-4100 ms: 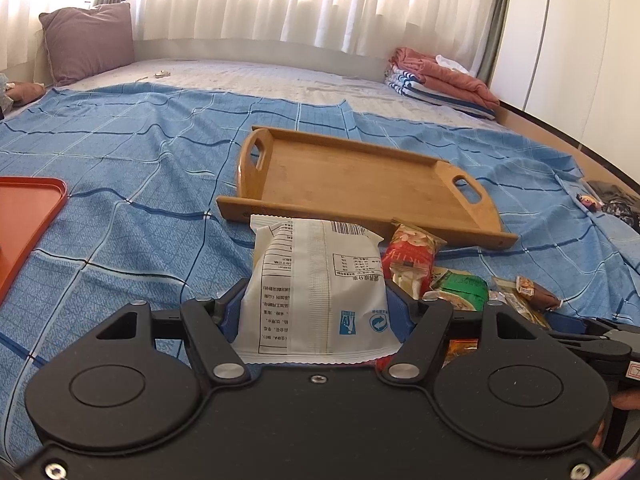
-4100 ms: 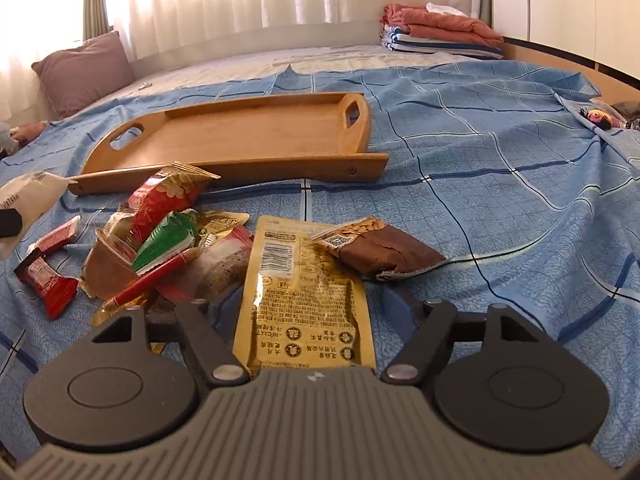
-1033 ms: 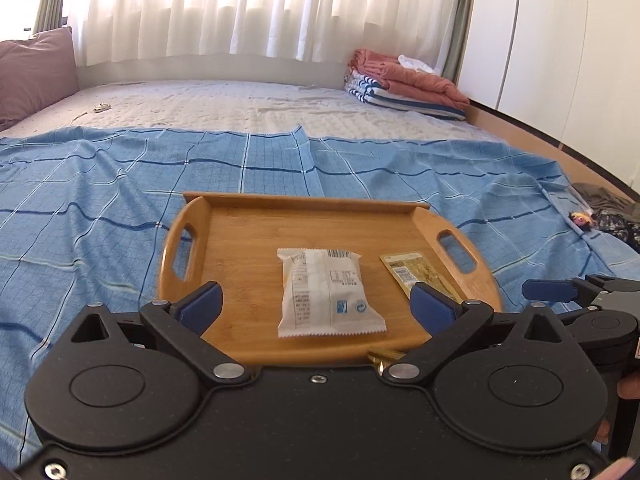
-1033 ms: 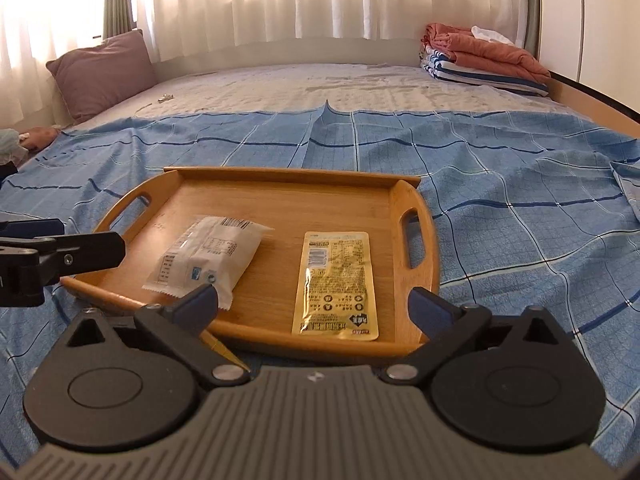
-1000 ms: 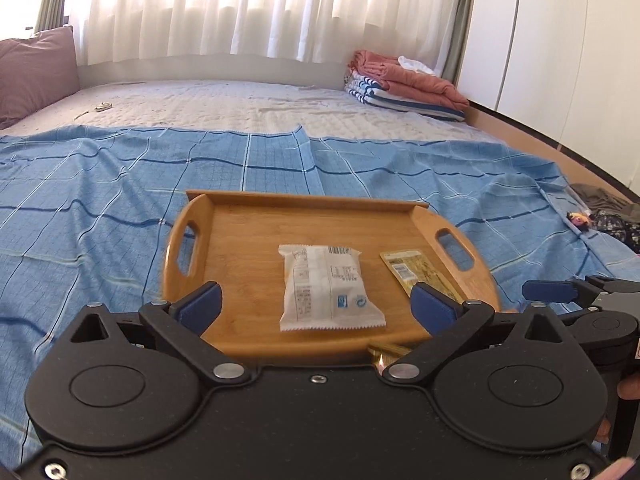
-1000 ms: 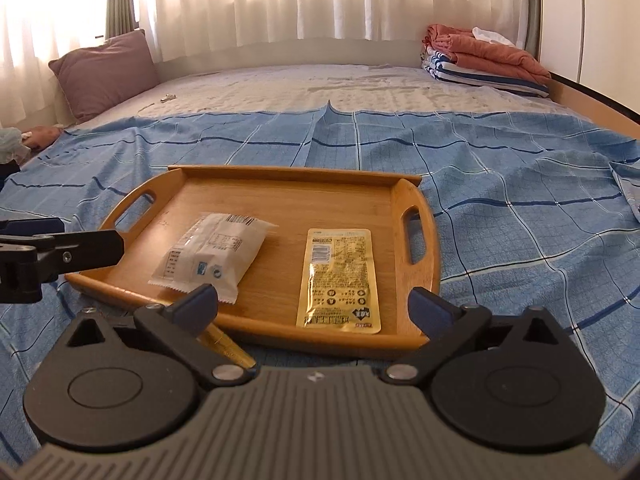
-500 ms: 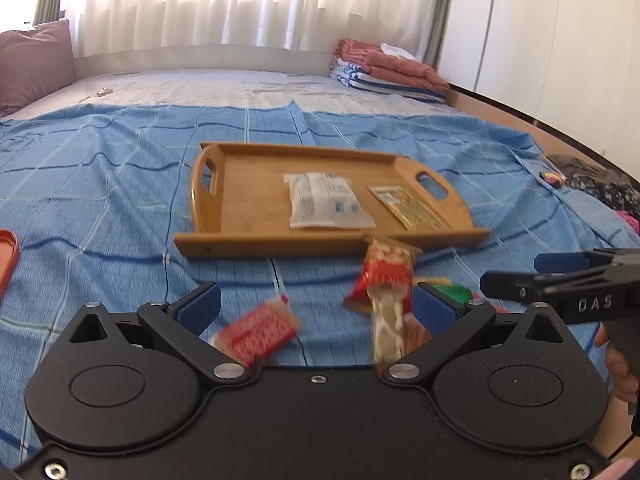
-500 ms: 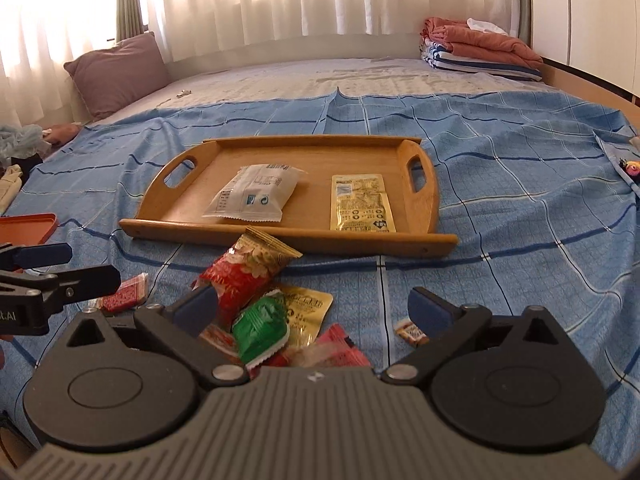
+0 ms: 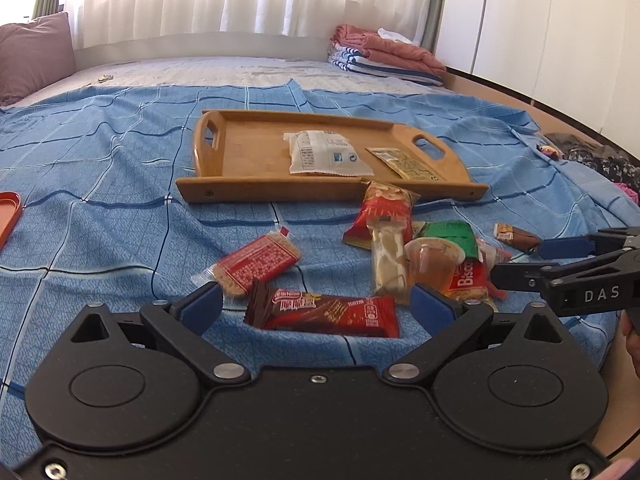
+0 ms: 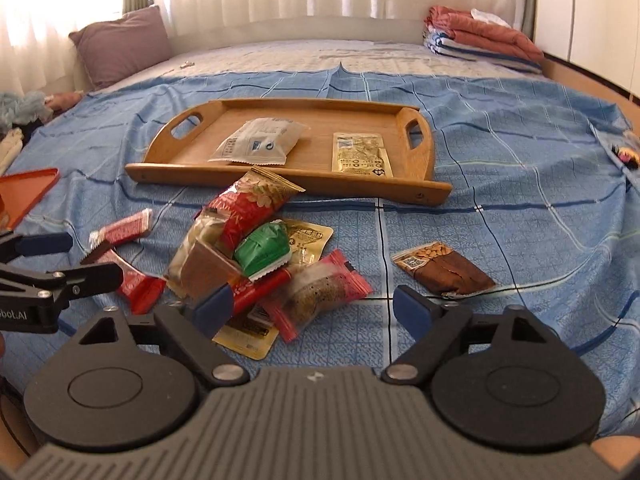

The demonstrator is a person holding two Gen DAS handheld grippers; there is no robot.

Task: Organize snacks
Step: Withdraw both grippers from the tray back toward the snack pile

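My left gripper [image 9: 316, 304] hangs low over the blue bedspread with its jaws closing. A dark red wafer bar [image 9: 324, 312] lies between the pads, which do not touch it. My right gripper [image 10: 312, 312] is also closing, over the near end of the snack pile. A pink-wrapped snack [image 10: 324, 292] lies between its pads and is not gripped. Farther back, the wooden tray [image 9: 208, 190] [image 10: 168, 170] holds a white packet [image 9: 324, 154] [image 10: 256, 144] and a gold packet [image 9: 404, 164] [image 10: 360, 156].
The pile includes a red peanut bag [image 10: 248, 204], a green pack [image 10: 264, 252] and a jelly cup [image 9: 434, 264]. A red cracker pack [image 9: 256, 264] and a brown nut packet [image 10: 444, 272] lie apart. An orange tray [image 10: 24, 192] is at the left, folded blankets [image 9: 384, 56] far right.
Both grippers pulled back from the tray and came down over the loose snacks. The white and gold packets, between the jaws four seconds ago, now lie in the tray. Both jaws have narrowed slightly.
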